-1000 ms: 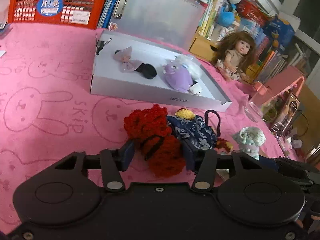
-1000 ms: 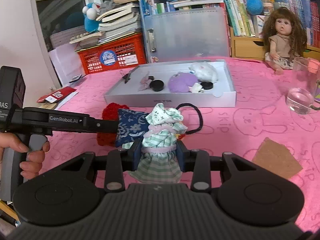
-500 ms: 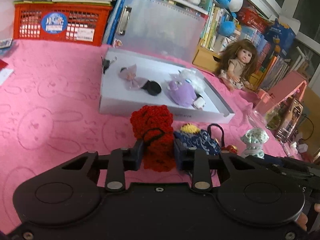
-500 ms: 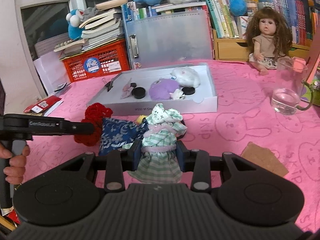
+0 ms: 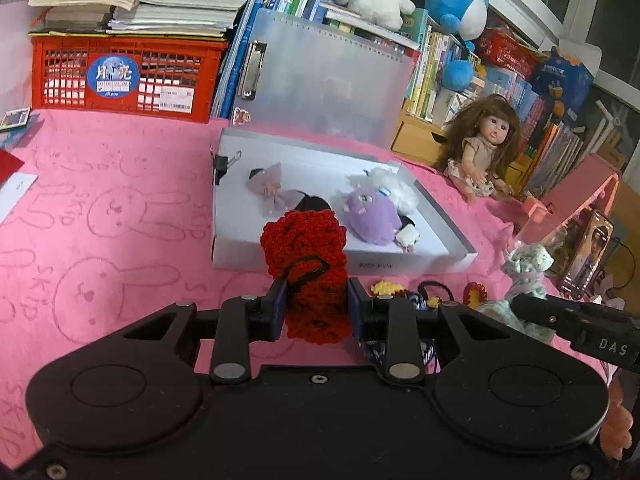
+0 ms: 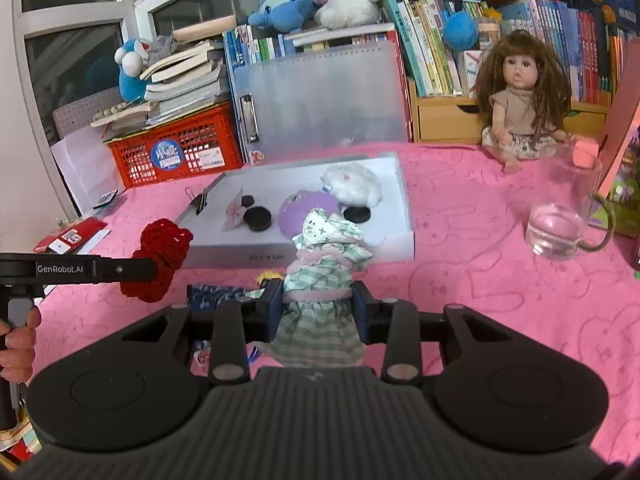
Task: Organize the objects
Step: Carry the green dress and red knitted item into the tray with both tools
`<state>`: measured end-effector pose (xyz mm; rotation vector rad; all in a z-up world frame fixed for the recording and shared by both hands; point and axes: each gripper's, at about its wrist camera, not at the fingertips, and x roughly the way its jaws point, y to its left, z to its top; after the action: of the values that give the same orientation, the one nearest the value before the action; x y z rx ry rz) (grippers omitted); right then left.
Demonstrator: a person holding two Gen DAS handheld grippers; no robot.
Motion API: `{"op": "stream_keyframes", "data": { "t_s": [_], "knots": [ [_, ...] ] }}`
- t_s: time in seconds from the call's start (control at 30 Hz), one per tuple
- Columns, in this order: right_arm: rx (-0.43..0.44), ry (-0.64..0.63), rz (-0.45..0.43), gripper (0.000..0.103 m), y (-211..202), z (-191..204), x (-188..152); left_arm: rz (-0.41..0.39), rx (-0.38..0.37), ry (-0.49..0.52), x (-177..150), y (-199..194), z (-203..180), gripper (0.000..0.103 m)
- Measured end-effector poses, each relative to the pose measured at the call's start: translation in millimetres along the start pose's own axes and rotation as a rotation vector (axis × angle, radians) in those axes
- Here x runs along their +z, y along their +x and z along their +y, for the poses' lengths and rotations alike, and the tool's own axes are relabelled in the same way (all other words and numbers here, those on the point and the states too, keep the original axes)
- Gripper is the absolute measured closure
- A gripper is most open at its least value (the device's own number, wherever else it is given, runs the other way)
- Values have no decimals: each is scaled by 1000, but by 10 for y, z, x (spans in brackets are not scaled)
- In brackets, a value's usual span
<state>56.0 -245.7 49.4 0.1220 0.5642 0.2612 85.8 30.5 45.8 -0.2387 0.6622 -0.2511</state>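
Between the pads of the left gripper (image 5: 316, 305) sits a red crocheted scrunchie (image 5: 306, 258), pinched at its lower half and lifted clear of the pink cloth (image 5: 120, 208); the jaws have just been closing on it. From the right wrist view the same scrunchie hangs at the end of the left gripper's black arm, above the cloth and just in front of the tray's near left corner. A hand (image 6: 16, 340) holds that gripper's handle at the left edge.

The right gripper (image 6: 318, 308) is clamped on a green checked scrunchie (image 6: 326, 264), its frilled top standing up above the pads. Below and left of it a blue patterned scrunchie (image 6: 212, 294) lies on the cloth.

Beyond both grippers lies a white tray (image 5: 436, 258) holding a purple plush (image 5: 372, 212), a white plush (image 6: 354, 184), a pink bow (image 5: 270, 192) and black discs (image 6: 258, 218). A binder clip (image 6: 200, 200) grips its far left corner. Right of the tray stands a glass mug (image 6: 560, 216), and behind that sits a doll (image 6: 520, 100). A red crate (image 5: 120, 74) stands at the far left.
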Motion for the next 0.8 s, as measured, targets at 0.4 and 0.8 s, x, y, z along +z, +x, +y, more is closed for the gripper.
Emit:
{"op": "stream_keyframes", "data": {
  "t_s": [0.4,0.8],
  "knots": [
    [-13,8,-44,62,-28,-79,223,-21,2,33,232,58,-52,74],
    [-31,41,0,62,285,-222,394,-17,26,51,393,247,-101,74]
  ]
}}
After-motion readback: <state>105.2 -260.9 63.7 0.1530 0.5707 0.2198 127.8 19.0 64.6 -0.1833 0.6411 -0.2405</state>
